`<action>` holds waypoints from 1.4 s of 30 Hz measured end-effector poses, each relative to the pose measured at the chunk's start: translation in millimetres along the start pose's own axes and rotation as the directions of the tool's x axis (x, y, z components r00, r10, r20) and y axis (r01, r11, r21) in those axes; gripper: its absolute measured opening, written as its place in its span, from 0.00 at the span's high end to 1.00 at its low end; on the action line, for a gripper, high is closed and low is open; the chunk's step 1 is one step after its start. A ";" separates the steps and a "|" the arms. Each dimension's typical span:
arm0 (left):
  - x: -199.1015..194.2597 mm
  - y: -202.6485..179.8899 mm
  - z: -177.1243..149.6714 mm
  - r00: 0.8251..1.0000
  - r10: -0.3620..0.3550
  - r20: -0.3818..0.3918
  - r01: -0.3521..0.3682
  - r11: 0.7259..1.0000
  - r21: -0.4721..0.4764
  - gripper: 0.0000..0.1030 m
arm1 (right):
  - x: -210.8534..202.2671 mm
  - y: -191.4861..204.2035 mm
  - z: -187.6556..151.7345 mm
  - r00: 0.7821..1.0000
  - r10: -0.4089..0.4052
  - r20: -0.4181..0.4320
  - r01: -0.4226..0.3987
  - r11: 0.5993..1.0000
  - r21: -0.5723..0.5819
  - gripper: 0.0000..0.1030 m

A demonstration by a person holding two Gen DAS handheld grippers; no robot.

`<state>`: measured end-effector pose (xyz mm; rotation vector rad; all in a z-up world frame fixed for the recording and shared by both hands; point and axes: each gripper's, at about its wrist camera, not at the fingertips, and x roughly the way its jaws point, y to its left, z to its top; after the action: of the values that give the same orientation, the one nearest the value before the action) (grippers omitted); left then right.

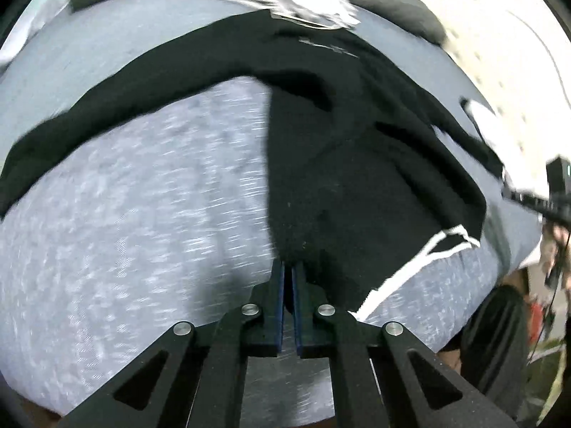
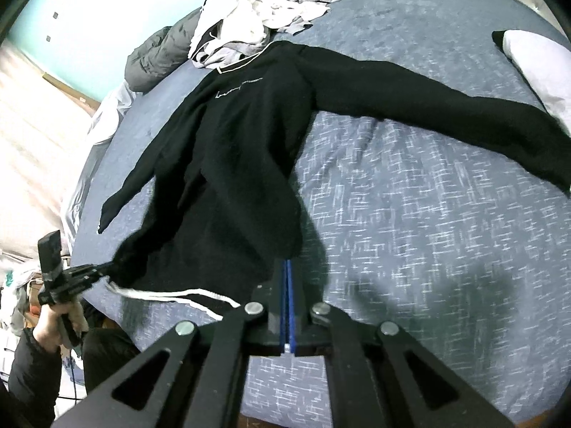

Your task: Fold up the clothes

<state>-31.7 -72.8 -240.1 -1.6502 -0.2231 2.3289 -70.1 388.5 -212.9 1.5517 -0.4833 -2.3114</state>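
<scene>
you're pinching the black sweater's (image 2: 232,149) hem corners with both the left gripper (image 1: 288,267) and right gripper (image 2: 287,267) pressed together on fabric, body and sleeves lying spread across the bed (image 2: 410,214) below the clothes pile (image 2: 257,25), so be keeping tension even.

Left gripper (image 1: 288,267) and right gripper (image 2: 287,267), jaws of both pressed together on black cloth.

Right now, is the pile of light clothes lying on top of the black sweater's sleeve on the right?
No, the pile of light clothes sits by the collar of the black sweater, while that sleeve lies bare across the bed.
</scene>
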 end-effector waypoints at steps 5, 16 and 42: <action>8.2 5.6 -8.4 1.000 -0.011 -0.023 0.011 1.000 -0.025 0.96 | 18.5 -2.4 -5.9 0.995 0.069 -0.070 -0.066 0.997 0.047 0.98; 22.0 -4.2 -15.6 0.999 -0.014 -0.052 0.014 1.000 0.002 0.61 | 65.8 -5.0 -35.3 0.982 0.053 -0.181 -0.038 0.996 0.081 0.45; -19.9 4.9 -41.4 0.999 -0.007 -0.039 0.008 0.999 0.032 0.95 | -6.1 7.8 -36.7 0.990 0.062 -0.124 -0.065 0.998 -0.027 0.96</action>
<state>12.8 -85.0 -237.6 -1.6750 -0.1820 2.2801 -33.3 380.5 -217.4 1.6280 -0.4574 -2.1510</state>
